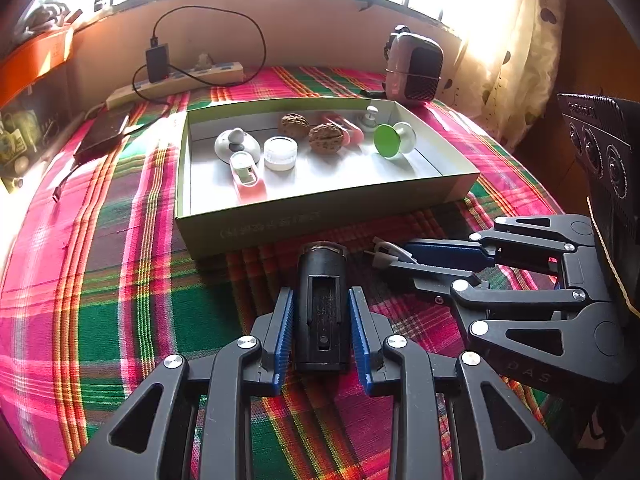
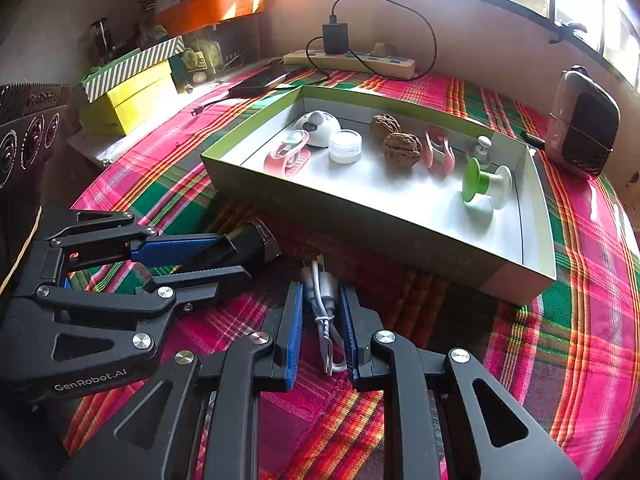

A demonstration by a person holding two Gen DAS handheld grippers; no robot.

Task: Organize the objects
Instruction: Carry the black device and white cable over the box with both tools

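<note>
A: What does the left claw [image 1: 322,320] have?

B: Its blue pads sit against both sides of a black cylindrical device [image 1: 322,304] lying on the plaid-covered table [image 1: 120,300], just before the near wall of the green box [image 1: 248,232].

A: And the right claw [image 1: 390,259]?

B: It comes in from the table's right edge, fingers closed around a grey cable plug [image 1: 386,254].

A: What is in the box?

B: Two walnuts [image 1: 326,138], a clear round jar [image 1: 281,153], a pink clip [image 1: 248,178], a white dome-shaped piece [image 1: 237,144] and a green-and-white spool [image 1: 394,138].

A: Behind it?

B: A power strip [image 1: 176,82] by the far edge, and a small heater [image 1: 414,68] at the far right corner.
</note>
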